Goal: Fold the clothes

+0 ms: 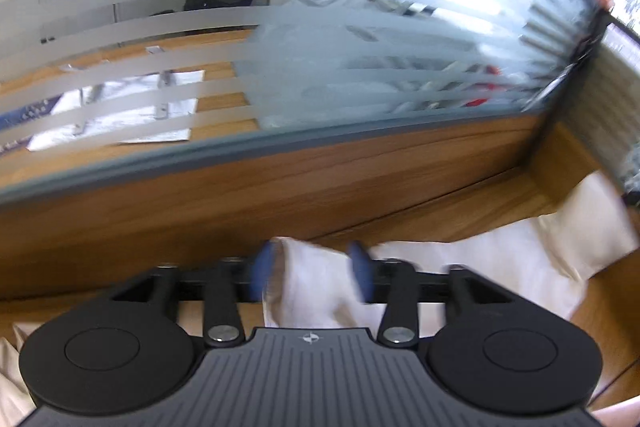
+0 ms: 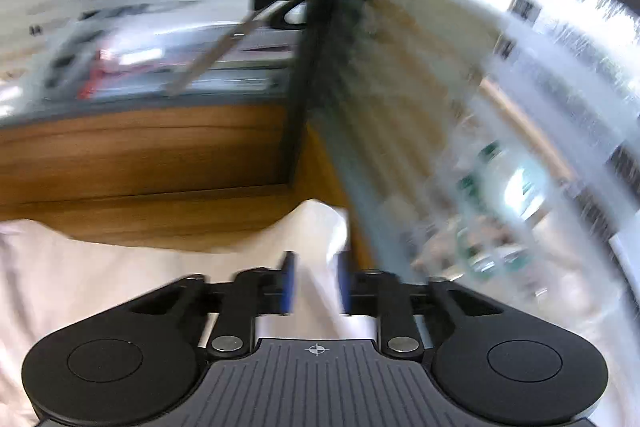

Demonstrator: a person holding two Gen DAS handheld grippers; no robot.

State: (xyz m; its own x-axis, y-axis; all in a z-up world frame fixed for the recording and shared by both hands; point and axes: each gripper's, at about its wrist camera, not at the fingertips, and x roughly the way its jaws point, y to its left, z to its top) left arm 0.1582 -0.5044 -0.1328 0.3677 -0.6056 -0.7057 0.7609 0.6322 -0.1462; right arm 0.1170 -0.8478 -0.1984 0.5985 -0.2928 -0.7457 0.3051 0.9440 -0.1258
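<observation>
Your left gripper [image 1: 316,273] sits low over the worktop [image 1: 280,195], aimed at its far edge where the glass partition [image 1: 280,27] rises. Its blue-padded fingers [image 1: 362,269] are pinching a bunched fold of the white garment [image 1: 500,263], and the fabric fills the gap between them. From that pinch the cloth trails away toward the right, lying in soft, creased folds along the far edge and ending near the far right corner.

Your right gripper [image 2: 316,281] points into that same far right corner, where two glass panels meet at a dark post [image 2: 312,47]. Its fingers [image 2: 289,281] also clamp the garment [image 2: 120,267]: a peak of cloth stands up between the blue pads, and the rest spreads out smooth and pale to the left, over the near part of the worktop [image 2: 140,155].

The worktop is warm brown wood with a clear lengthwise grain. The partition is glass banded with frosted horizontal stripes, set in a grey frame. A pair of scissors [image 2: 256,11] with black loop handles and steel blades shows against the glass, tilted; you cannot tell how they are held there. Both views are motion-blurred.
</observation>
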